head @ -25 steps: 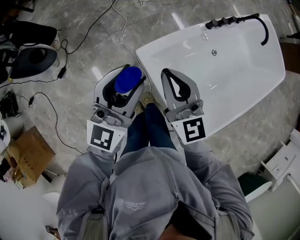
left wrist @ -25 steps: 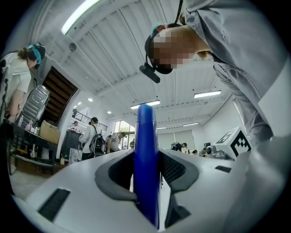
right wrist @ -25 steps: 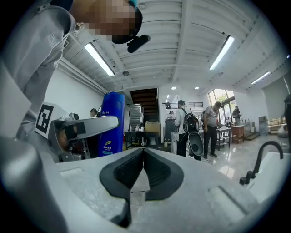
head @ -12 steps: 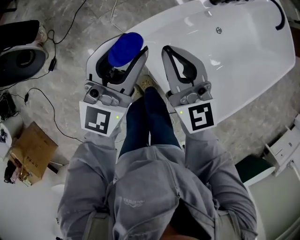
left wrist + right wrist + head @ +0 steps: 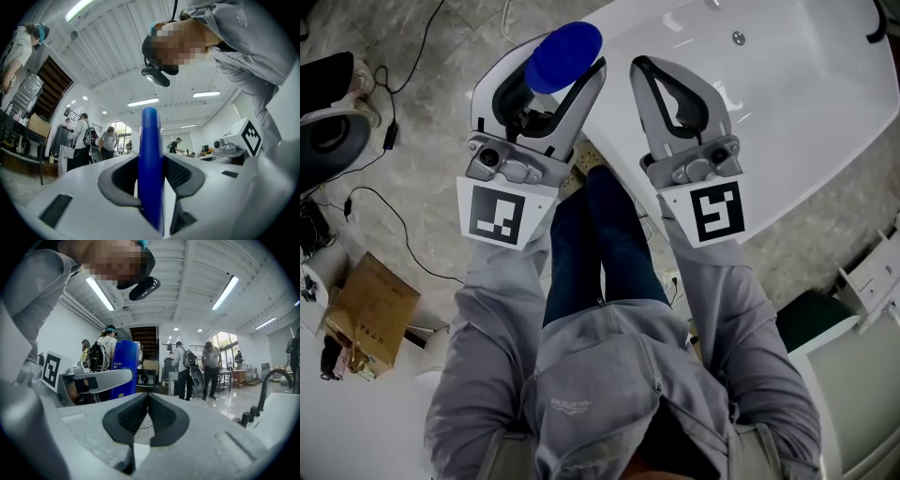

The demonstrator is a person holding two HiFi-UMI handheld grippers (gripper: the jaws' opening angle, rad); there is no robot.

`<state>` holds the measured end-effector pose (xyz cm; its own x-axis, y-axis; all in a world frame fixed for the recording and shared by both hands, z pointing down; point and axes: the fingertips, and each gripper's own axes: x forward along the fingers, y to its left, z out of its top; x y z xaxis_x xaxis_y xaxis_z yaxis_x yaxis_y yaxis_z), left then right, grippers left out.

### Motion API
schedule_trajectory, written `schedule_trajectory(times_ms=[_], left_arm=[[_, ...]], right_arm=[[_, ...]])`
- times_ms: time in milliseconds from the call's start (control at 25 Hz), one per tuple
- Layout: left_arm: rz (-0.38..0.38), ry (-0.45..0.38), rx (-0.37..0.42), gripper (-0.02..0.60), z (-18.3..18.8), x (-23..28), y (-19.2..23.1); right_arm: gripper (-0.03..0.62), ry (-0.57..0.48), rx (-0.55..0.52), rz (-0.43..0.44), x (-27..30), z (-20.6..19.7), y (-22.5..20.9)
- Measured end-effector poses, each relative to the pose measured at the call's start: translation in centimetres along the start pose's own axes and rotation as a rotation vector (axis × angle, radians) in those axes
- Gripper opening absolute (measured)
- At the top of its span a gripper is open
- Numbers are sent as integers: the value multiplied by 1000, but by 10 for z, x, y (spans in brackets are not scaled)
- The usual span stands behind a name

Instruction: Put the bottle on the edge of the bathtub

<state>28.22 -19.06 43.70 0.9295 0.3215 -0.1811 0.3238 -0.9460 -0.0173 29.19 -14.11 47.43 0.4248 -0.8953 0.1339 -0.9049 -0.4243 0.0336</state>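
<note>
A blue bottle (image 5: 564,54) stands upright between the jaws of my left gripper (image 5: 561,66), which is shut on it. In the head view its round top hangs over the near left end of the white bathtub (image 5: 797,122). The left gripper view shows the bottle (image 5: 150,140) pinched between the two grey pads. My right gripper (image 5: 645,67) is held beside it over the tub's near rim, shut, with nothing in it. In the right gripper view its pads (image 5: 136,413) meet, and the bottle (image 5: 123,366) shows to the left.
The tub has a drain (image 5: 738,37) and a black hose (image 5: 881,23) at its far end. A cardboard box (image 5: 370,305), cables (image 5: 394,211) and a dark device (image 5: 328,141) lie on the floor at left. A white cabinet (image 5: 872,281) stands at right. People stand in the background.
Both grippers have moved forward toward the tub, the left one carrying the bottle from beside the tub's end to over its rim. The grips are unchanged.
</note>
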Motion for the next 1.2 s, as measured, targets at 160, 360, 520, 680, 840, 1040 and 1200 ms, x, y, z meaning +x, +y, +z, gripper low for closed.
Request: schedule_trajectory(times_ms=[160,360,520,680,840,1040,1200], left_arm=[[-4,20,-22,155,-29,5,1],[-5,19,-32,155,-59,15,7],[-2,34,-19,155,-83,22,13],[9,44,-34,155,-107,28,14],[1,62,-26,155,-124,39,12],[-17,92,-20,155,-155,50,14],[-24,111,-18,155,-173,59,17]], right_arm=[[3,-1,-7,-7,8,-15,-10],[3,7,10,-29,14,-39,-19],[3,28,13,-37,16,-59,-23],[3,46,19,-47,15,-76,-25],[3,65,27,-57,14,-86,-31],[3,84,54,-81,18,-107,-38],[3,98,68,-89,20,-120,-41]])
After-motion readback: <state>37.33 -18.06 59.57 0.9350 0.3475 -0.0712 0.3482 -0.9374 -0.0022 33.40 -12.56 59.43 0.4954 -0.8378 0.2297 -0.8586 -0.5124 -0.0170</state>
